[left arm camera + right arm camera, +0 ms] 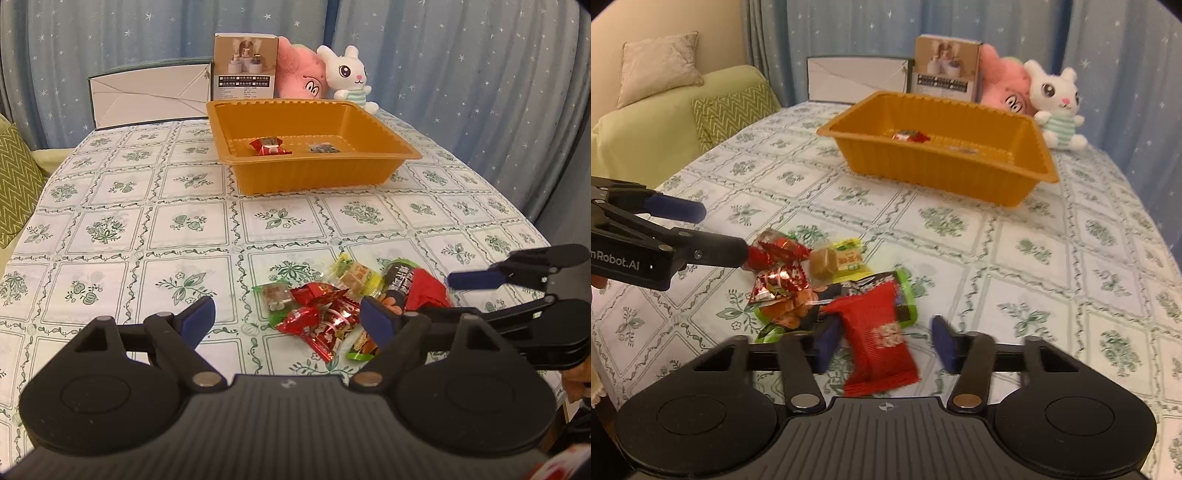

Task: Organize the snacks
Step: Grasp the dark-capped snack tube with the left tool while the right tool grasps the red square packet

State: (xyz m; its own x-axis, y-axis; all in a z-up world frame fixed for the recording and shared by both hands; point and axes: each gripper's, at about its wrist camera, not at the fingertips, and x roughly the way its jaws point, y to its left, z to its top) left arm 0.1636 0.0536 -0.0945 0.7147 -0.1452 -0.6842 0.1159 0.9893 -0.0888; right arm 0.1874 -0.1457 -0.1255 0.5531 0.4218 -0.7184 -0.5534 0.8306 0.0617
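Nearest the right wrist camera, the flat red foil snack packet [882,341] is lying between the blue-padded fingers of the right gripper [884,341], whose jaws are standing apart on either side of it. The packet's long axis is running roughly along the gripper's forward line, tilted a little to the left, so its narrow width is facing the pads. The left pad appears to be touching or just beside the packet's edge; the right pad is sitting apart from it. Whether the packet is resting on the floral green-and-white tablecloth [1015,236] or is slightly raised, I cannot tell.

The left gripper [286,321] is hovering with its jaws wide apart and holding nothing, just short of the pile of wrapped snacks [325,310], which is lying ahead of it and to its right. That pile is sitting on the near part of the table, with the red packet at its right-hand end in the left view.

The orange ribbed plastic tray [945,162] is standing well apart, farther up the table, already holding a small red wrapped candy [267,146] and another small dark-printed piece [323,148].

Judging by this, the right gripper is the nearer one, and closing on the packet's width looks like the next step before carrying it forward to the tray.
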